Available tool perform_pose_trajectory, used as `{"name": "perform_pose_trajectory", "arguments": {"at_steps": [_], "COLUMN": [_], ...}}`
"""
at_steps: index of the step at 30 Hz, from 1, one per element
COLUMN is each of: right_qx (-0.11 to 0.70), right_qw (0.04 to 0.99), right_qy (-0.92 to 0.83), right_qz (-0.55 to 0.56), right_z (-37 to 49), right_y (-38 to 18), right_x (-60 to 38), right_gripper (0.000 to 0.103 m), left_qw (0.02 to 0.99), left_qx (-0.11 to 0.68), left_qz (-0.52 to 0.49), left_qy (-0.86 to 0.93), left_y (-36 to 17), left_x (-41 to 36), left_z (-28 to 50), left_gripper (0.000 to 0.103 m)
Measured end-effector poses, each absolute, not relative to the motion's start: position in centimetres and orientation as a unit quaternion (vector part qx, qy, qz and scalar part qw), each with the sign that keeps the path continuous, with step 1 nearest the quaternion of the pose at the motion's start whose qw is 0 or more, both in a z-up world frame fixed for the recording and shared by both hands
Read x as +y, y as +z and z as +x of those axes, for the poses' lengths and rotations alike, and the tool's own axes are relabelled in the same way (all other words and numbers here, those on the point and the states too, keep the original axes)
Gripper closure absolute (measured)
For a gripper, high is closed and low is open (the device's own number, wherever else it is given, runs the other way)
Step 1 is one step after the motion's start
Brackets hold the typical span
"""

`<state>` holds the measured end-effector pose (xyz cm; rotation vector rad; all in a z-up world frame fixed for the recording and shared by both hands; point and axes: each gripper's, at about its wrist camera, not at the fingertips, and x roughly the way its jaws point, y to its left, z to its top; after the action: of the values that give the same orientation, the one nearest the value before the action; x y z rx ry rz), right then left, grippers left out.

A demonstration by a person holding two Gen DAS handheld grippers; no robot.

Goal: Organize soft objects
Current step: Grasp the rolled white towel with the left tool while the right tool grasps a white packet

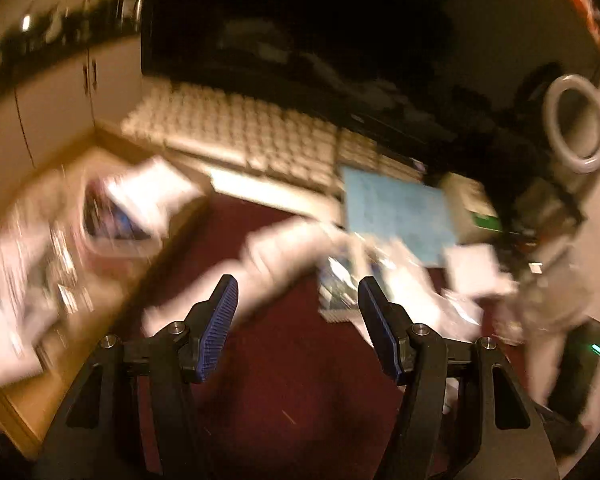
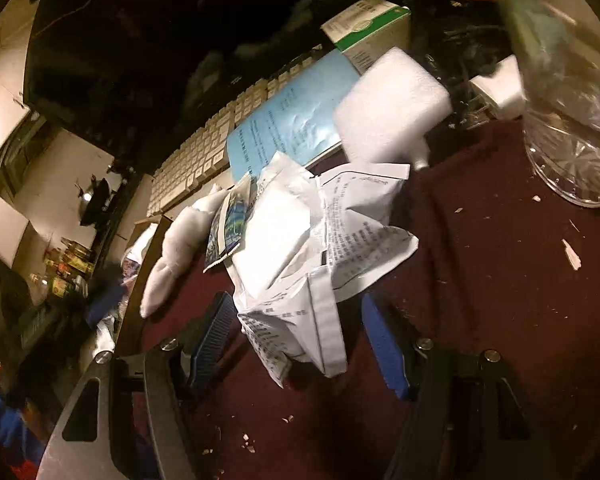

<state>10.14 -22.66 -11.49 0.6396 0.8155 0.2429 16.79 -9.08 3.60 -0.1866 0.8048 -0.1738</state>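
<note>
The left gripper (image 1: 298, 300) stood with its jaws wide apart and nothing between them, above the dark red cloth (image 1: 284, 380); that view was badly blurred. Beyond its fingers a long white stuffed toy (image 1: 276, 256) lay slantwise on the cloth, and to the left a cardboard box (image 1: 112, 280) held white packets.

The right gripper (image 2: 296, 320) was also parted — a crumpled white printed packet (image 2: 300, 316) lay between its blue pads (image 2: 214, 332), but no pad pressed on it. That packet was the near end of a heap of white bags (image 2: 276, 224) in the middle of the cloth, with the stuffed toy (image 2: 176, 248) just left of it. Behind the heap sat a white foam block (image 2: 392, 104), a blue sheet (image 2: 292, 116) and a pale keyboard (image 2: 204, 152) — a clear glass jar (image 2: 572, 160) stood at the far right
</note>
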Motion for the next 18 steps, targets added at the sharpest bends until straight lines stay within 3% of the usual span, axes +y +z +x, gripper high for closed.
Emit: {"name": "perform_pose_trajectory", "arguments": {"at_steps": [12, 15, 18], "right_qx": [0.368, 0.370, 0.346], "right_qw": [0.881, 0.877, 0.882], "right_qy": [0.130, 0.135, 0.149], "right_qz": [0.268, 0.276, 0.285], "right_z": [9.0, 9.3, 8.9], "right_y": [-11.4, -11.4, -11.1], "right_x": [-21.6, -21.6, -21.9], "right_gripper": [0.069, 0.070, 0.078], "left_qw": [0.889, 0.882, 0.882], "left_qx": [0.443, 0.459, 0.449], "left_qz": [0.000, -0.011, -0.067], "left_qy": [-0.111, -0.111, -0.130], "left_y": [-2.0, -2.3, -2.0], "left_x": [-11.7, -11.1, -9.0], "left_z": [24.3, 24.3, 23.0], "left_gripper": [0.040, 0.056, 0.060]}}
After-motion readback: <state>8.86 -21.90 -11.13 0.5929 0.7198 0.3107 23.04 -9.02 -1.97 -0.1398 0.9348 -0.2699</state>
